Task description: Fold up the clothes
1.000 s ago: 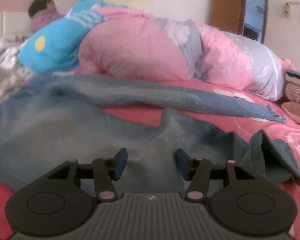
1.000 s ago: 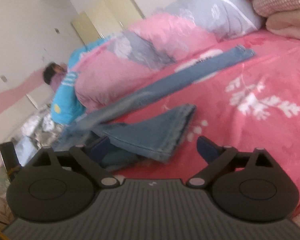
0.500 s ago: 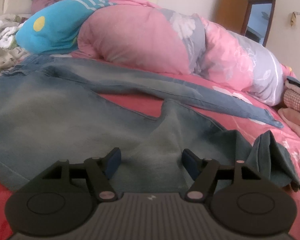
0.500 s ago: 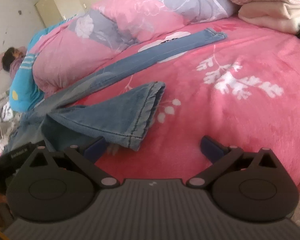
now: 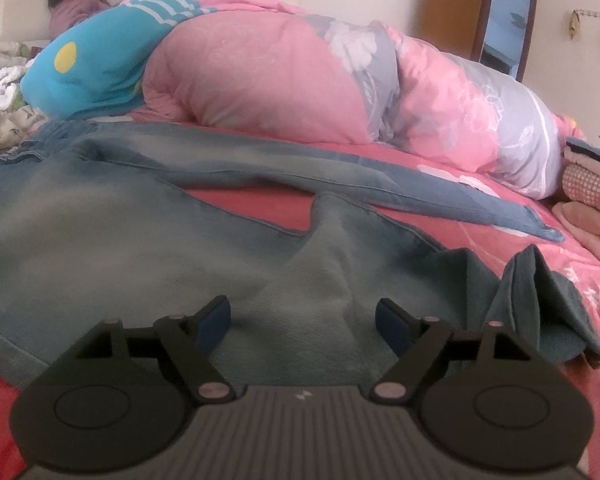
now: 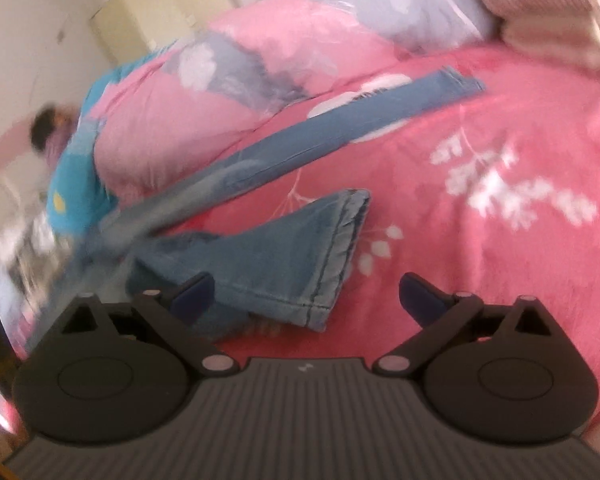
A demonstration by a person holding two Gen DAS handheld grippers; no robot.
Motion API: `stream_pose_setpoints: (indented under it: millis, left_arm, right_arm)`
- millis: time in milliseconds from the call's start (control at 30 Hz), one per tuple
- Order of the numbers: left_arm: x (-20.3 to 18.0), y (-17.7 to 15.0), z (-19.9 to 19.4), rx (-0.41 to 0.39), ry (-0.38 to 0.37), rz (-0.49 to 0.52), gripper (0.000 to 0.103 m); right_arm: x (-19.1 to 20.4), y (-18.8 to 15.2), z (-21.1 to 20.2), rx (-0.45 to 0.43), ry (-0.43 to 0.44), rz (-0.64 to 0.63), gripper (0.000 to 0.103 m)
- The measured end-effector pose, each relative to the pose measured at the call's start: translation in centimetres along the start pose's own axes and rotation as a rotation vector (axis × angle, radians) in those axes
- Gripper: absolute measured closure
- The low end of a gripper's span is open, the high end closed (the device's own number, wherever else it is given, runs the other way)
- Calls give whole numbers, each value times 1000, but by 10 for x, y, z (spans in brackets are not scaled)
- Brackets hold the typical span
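Blue jeans lie spread on the pink bed sheet. One leg stretches away to the right; the near leg is bent back, its cuff standing up in a fold. My left gripper hovers over the near leg's denim with its jaws opening; the pads press on nothing. In the blurred right wrist view, the near leg's hem lies just ahead of my right gripper. Its jaws stand wide and are closing, with the hem's corner between them, untouched.
A rolled pink and grey duvet and a blue blanket line the far side of the bed. A person lies at the head end. Folded clothes are stacked at the right. Bare sheet lies right of the hem.
My left gripper's jaws have spread wider over the same patch of denim. The right wrist view has swung and rolled and is now blurred. The jeans lie as before.
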State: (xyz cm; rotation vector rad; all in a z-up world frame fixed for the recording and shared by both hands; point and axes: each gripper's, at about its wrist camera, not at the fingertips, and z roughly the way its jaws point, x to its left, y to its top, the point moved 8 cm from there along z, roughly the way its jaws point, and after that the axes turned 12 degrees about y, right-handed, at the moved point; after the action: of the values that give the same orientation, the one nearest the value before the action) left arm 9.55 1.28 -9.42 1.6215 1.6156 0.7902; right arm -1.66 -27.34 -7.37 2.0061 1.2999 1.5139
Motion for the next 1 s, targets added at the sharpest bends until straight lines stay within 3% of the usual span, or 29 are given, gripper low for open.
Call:
stream_pose_setpoints:
  millis: [133,233,367,600,700,867,1000]
  left_arm:
    - [-2,0,0,2,-1,10,19]
    - [-2,0,0,3,1,15,19]
    - [-2,0,1,4,1,15,19]
    - [-3,0,2,4,3,24,17]
    - [-3,-1,2,3,2,26,17]
    - [-3,-1,2,4,-1,26,16]
    - [-3,-1,2,5,-5,24,15]
  right_arm:
    - [-14,3,-1,-11,68,179,33]
    - [-19,2,3,-4,83,242,41]
    - [-22,-7,11,30,69,293,43]
    - [-18,-9,21,43,56,264,43]
    - [-18,-11,27,47,59,243,55]
    - [-21,-14,28,39,52,208,87]
    - [-19,-10,21,-1,74,185,89]
